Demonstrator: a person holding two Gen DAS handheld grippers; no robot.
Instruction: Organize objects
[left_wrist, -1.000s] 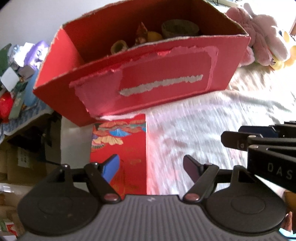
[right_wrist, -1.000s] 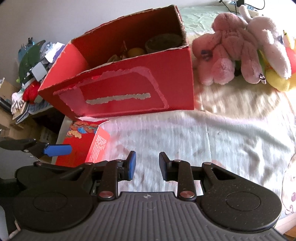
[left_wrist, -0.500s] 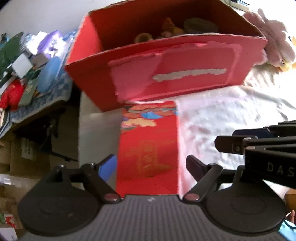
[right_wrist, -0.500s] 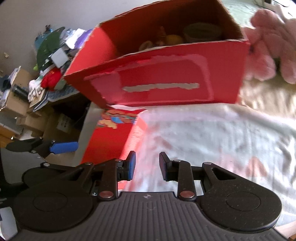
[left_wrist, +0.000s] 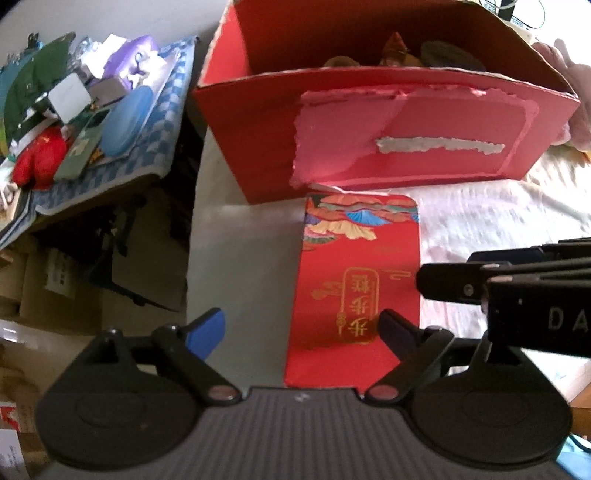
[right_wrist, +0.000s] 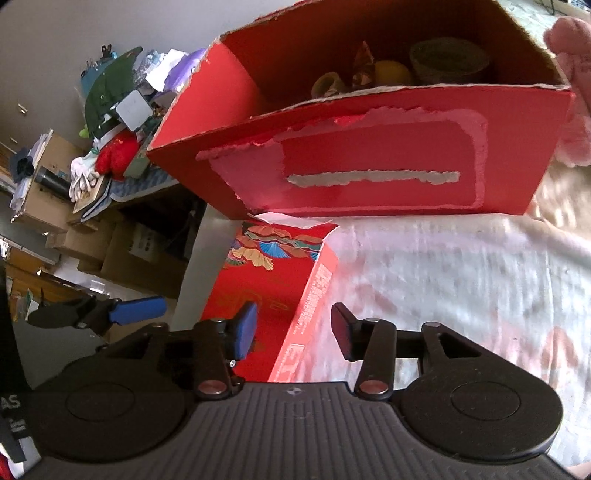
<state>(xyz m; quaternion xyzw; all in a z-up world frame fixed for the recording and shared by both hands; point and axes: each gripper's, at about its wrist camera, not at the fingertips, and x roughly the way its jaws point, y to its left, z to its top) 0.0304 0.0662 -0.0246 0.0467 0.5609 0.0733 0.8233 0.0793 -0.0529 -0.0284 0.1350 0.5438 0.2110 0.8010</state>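
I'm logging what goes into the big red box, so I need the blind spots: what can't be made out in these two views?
- Big red box contents, both views: the front wall hides all but the tops.
- Red gift box, left wrist view: the near end is behind the gripper body; right wrist view: side print blurred.
- Pink plush toy: cut off by the right edge.
- Cluttered side table: items too small to name.
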